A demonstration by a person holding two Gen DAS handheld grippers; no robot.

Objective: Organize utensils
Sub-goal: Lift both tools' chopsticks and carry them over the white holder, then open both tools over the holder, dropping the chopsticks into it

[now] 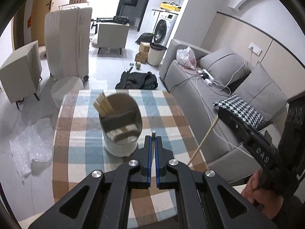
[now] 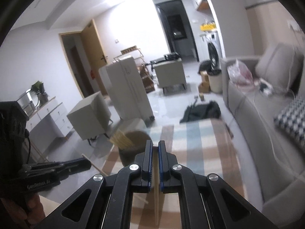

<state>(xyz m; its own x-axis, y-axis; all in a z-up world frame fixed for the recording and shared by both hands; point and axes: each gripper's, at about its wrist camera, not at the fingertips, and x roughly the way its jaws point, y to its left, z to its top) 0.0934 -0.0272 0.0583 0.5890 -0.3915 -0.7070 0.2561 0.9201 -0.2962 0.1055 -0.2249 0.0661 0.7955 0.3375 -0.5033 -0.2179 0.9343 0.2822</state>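
Observation:
A white round utensil holder [image 1: 120, 131] with a dark divider stands on the checked tablecloth [image 1: 171, 110] and holds several wooden chopsticks [image 1: 103, 104]. My left gripper [image 1: 153, 138] is shut on one chopstick whose end [image 1: 153, 132] pokes up between the fingertips, just right of the holder. My right gripper [image 2: 155, 147] is shut on another chopstick [image 2: 156, 190], held above the table behind the holder [image 2: 133, 148]. That chopstick also shows in the left wrist view [image 1: 202, 142], with the right gripper [image 1: 246, 133] at the right.
A grey sofa [image 1: 219, 87] with cables and a houndstooth cushion [image 1: 239, 110] runs along the right. A white stool [image 1: 66, 89], a suitcase [image 1: 67, 42], a black bag [image 1: 139, 80] and bubble wrap [image 1: 32, 145] are on the floor beyond and left of the table.

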